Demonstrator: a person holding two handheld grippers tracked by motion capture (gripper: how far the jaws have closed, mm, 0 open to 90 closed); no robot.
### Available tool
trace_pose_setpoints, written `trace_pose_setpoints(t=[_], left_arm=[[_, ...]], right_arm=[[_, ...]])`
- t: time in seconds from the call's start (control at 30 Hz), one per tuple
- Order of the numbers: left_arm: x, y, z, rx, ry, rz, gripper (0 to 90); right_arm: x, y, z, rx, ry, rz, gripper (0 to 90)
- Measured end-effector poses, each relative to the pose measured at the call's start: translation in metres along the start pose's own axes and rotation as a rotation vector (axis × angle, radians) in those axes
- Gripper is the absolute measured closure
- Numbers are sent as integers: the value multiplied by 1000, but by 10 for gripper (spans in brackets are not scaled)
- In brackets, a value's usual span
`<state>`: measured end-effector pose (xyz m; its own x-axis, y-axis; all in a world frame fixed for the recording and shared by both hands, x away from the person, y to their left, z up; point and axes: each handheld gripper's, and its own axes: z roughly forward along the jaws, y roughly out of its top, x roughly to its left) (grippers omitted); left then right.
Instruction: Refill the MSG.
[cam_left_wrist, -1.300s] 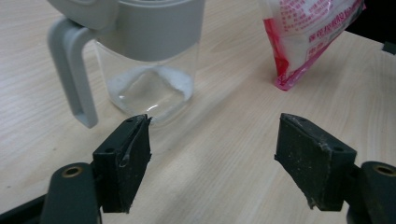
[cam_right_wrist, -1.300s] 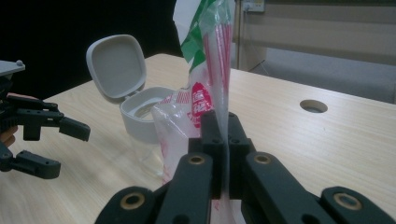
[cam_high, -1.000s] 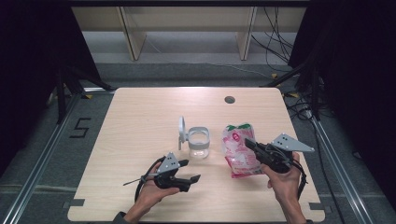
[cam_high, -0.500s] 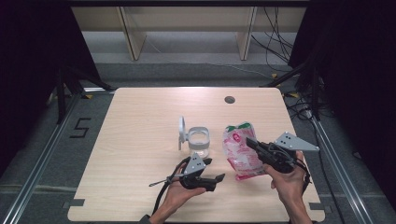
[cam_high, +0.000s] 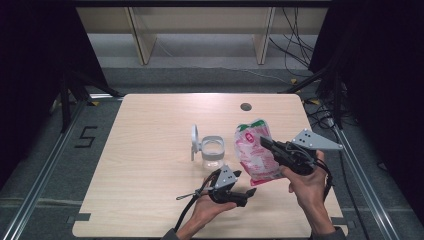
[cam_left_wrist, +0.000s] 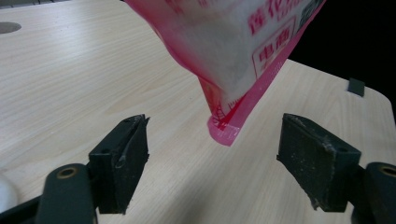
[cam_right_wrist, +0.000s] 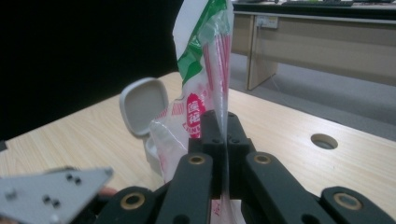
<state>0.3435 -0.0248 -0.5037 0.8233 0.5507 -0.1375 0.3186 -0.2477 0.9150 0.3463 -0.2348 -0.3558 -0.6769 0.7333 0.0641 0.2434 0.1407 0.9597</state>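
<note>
Right gripper (cam_high: 267, 142): jaws pinched shut on the side seam of a pink-and-white snack pouch (cam_high: 255, 152); the right gripper view shows the film clamped flat between both pads, with the green top of the pouch (cam_right_wrist: 205, 51) rising above them. The pouch hangs clear of the table, tilted, its bottom corner lowest.

Left gripper (cam_high: 250, 192): jaws spread wide, holding nothing. In the left gripper view the pouch's lower corner (cam_left_wrist: 224, 133) hangs between and just ahead of the two pads, touching neither.

Step in hand, as judged: a second grip is being set up on the suspended pouch, probably to steady or open it for filling the container.

Next move calls for: the left gripper to advance slightly until the corner seam sits squarely between its pads, then close on the seam, not on the filled belly.

Clear plastic container (cam_high: 212, 152): stands upright just left of the pouch, its white hinged lid (cam_high: 194, 141) flipped up. It lies near the left gripper's path, so a sideways sweep could knock it.

Wooden table (cam_high: 150, 150): bare to the left and toward the far edge; cable hole (cam_high: 245, 106) at the far side. The near edge is close under both hands, so open room lies forward and left.
</note>
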Motion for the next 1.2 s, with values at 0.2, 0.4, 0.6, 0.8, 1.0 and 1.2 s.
trace_pose_setpoints(t=[0.2,0.4,0.6,0.8,1.0,1.2], left_arm=[[-7,5,9,-28,30,-17,356],[-7,2,12,-49,58,-30,588],[-8,-3,12,-101,41,-89,683],[-8,-2,12,-126,79,-99,696],[1,2,21,-149,75,-113,701],[5,6,27,-161,72,-127,707]], right_arm=[[8,8,4,-8,13,-13,900],[14,4,11,6,40,-4,900],[12,5,19,-1,37,-9,900],[14,12,28,9,47,-22,900],[12,19,44,21,48,-17,900],[7,25,55,43,45,-5,900]])
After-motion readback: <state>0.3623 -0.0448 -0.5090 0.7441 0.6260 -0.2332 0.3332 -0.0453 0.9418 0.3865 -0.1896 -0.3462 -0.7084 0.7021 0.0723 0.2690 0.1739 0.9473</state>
